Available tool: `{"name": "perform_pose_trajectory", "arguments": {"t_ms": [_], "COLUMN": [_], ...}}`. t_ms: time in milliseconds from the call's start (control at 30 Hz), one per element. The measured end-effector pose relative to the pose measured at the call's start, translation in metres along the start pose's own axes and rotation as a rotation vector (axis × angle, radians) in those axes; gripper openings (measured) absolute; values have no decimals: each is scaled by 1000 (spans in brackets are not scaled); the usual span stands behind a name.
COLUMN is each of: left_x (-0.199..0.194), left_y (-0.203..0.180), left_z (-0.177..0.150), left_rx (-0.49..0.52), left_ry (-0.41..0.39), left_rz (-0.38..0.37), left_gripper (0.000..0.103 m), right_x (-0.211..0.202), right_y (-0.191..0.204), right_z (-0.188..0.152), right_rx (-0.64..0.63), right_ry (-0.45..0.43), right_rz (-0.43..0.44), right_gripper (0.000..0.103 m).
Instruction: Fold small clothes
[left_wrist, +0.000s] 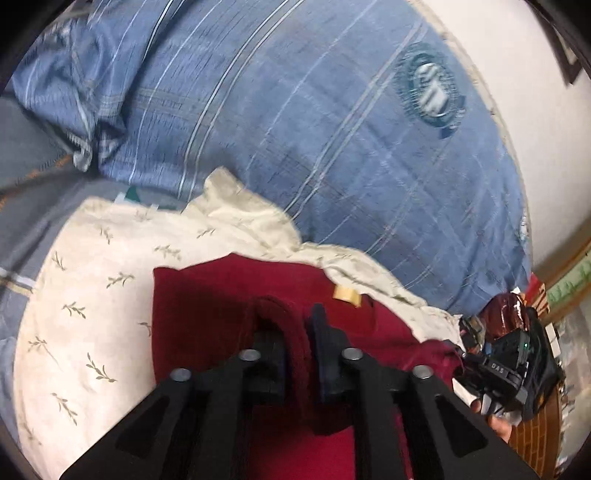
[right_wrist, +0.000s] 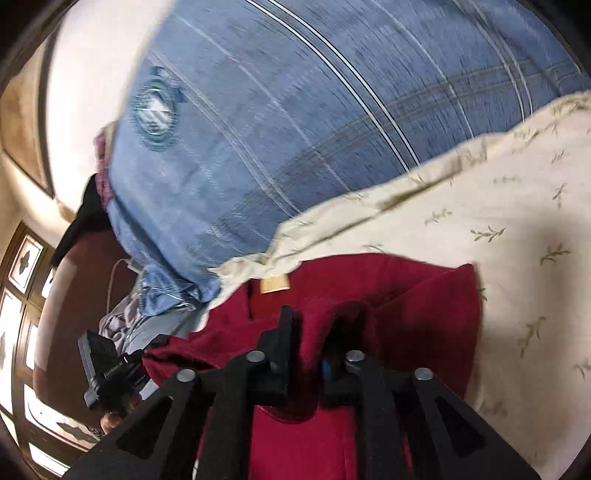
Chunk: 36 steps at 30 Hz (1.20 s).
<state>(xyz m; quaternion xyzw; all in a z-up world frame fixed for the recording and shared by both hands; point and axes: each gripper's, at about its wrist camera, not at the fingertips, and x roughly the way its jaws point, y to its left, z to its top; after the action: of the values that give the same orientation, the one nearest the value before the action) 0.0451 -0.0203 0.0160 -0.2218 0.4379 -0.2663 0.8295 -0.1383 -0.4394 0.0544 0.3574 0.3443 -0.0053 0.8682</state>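
Note:
A dark red garment (left_wrist: 207, 314) with a tan neck label (left_wrist: 345, 295) lies on a cream sheet with a leaf print (left_wrist: 85, 295). My left gripper (left_wrist: 295, 332) is shut on a thick fold of the red fabric, held up between its fingers. In the right wrist view the same red garment (right_wrist: 417, 314) and its label (right_wrist: 275, 285) show, and my right gripper (right_wrist: 314, 332) is shut on another bunched fold of it. Each gripper shows at the edge of the other's view: the right one (left_wrist: 506, 376), the left one (right_wrist: 110, 376).
A large blue striped pillow (left_wrist: 314, 129) with a round emblem lies just beyond the cream sheet (right_wrist: 480, 221). A second rumpled blue pillow (left_wrist: 70, 92) sits at the far left. A white wall (left_wrist: 517, 74) and dark wooden furniture (right_wrist: 22, 314) stand beyond the bed.

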Motion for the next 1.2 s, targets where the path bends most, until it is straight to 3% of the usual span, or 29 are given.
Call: {"name": "perform_pose_trajectory", "arguments": {"t_ms": [33, 67, 100, 133, 200, 233, 267, 433, 567, 633, 667, 767, 833, 900, 1067, 1200], "left_x": [4, 6, 5, 3, -10, -17, -24, -9, 13, 21, 24, 27, 26, 24, 29, 31], "left_y": [5, 6, 6, 5, 6, 6, 8, 14, 11, 7, 5, 1, -1, 1, 6, 6], "left_z": [2, 3, 4, 6, 7, 6, 6, 5, 1, -1, -3, -3, -2, -1, -2, -1], "left_rx": [-3, 4, 18, 32, 58, 60, 56, 53, 125, 158, 179, 193, 189, 178, 162, 169], "left_ry": [9, 12, 6, -6, -90, -138, -177, -112, -46, -19, -12, 0, -3, -13, 1, 2], "left_rz": [-1, -3, -4, -4, 36, 53, 45, 50, 139, 168, 183, 174, 158, 148, 148, 158], "left_gripper": [26, 37, 42, 52, 78, 80, 80, 80, 80, 79, 79, 79, 79, 80, 80, 80], "right_x": [-4, -15, -24, -35, -54, -58, -57, -7, 53, 62, 61, 37, 21, 13, 39, 64], "right_y": [0, 2, 4, 5, 7, 10, 16, 45, 40, 29, 23, 18, 23, 33, 47, 31], "right_z": [0, 0, 1, 2, 1, 1, -2, -13, -2, 8, 14, 14, 8, 4, 4, 4], "right_rx": [-12, -36, -51, -64, -77, -89, -122, -290, -352, -339, -296, -205, -241, -306, -455, -441], "right_ry": [-11, -56, -94, -142, -191, -184, -163, -3, 91, 62, 54, 1, -44, -62, 8, 94], "right_rz": [10, -1, -15, -31, -26, -19, -21, -122, -352, -426, -419, -339, -357, -381, -492, -548], "right_gripper": [29, 36, 55, 66, 67, 67, 67, 55, 46, 17, 14, 21, 44, 52, 53, 54]}}
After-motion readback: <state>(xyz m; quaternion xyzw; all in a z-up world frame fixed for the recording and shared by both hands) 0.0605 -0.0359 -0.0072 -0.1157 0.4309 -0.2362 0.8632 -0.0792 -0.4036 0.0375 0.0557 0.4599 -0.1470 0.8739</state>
